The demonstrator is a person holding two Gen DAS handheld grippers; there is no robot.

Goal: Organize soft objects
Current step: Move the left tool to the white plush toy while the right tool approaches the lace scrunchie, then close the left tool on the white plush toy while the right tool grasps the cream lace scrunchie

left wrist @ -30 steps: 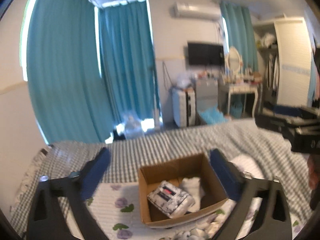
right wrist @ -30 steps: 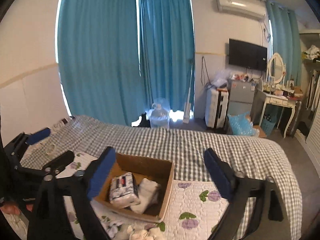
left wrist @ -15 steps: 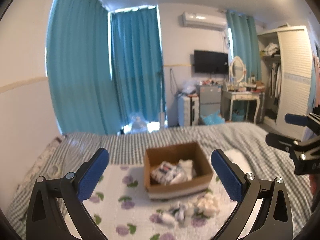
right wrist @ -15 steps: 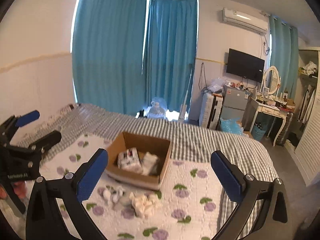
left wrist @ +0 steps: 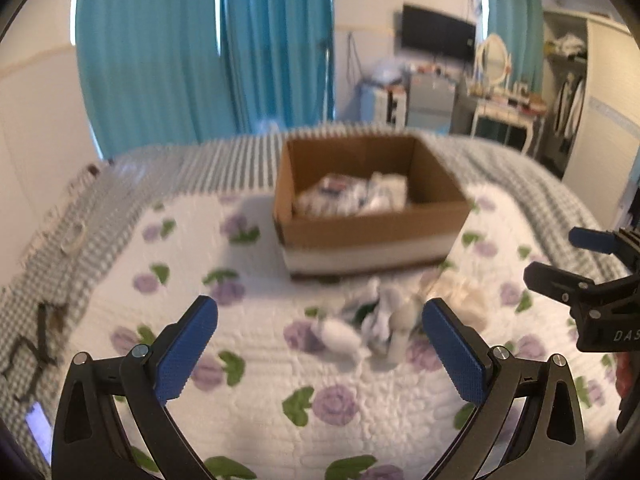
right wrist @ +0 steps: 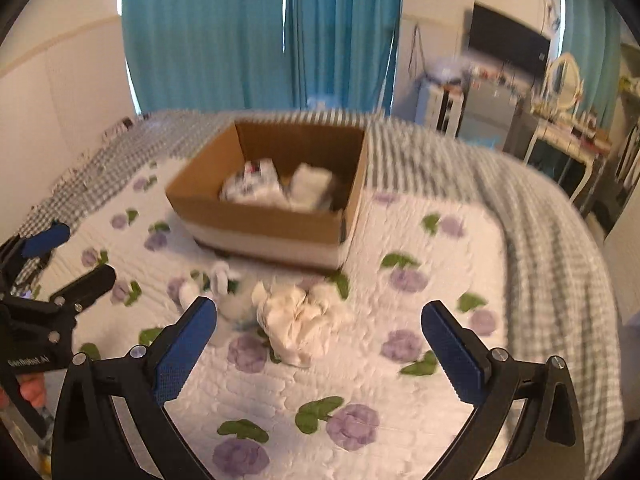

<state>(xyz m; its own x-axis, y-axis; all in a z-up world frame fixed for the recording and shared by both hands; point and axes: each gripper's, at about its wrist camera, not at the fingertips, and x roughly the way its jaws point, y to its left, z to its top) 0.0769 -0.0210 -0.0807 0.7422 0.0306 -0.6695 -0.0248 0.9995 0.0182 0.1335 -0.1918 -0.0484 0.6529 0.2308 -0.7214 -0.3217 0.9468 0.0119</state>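
A: Big picture first: the bed [right wrist: 540, 216] in grey check, with a white floral quilt [right wrist: 420, 272] laid over it.

B: On that quilt, at twelve o'clock from both grippers, sits the cardboard box [right wrist: 264, 224], a printed packet [right wrist: 256, 184] and a white folded cloth [right wrist: 310, 184] inside it.

A: Just in front of the box, a crumpled cream cloth [right wrist: 298, 320] lies on the quilt. At its nine o'clock, touching it, a small white stuffed toy [left wrist: 380, 320], too blurred to identify.

B: Left gripper [left wrist: 320, 344]: fingers wide apart, nothing between them. Right gripper [right wrist: 320, 344]: the same, parted and unloaded, above the cream cloth.
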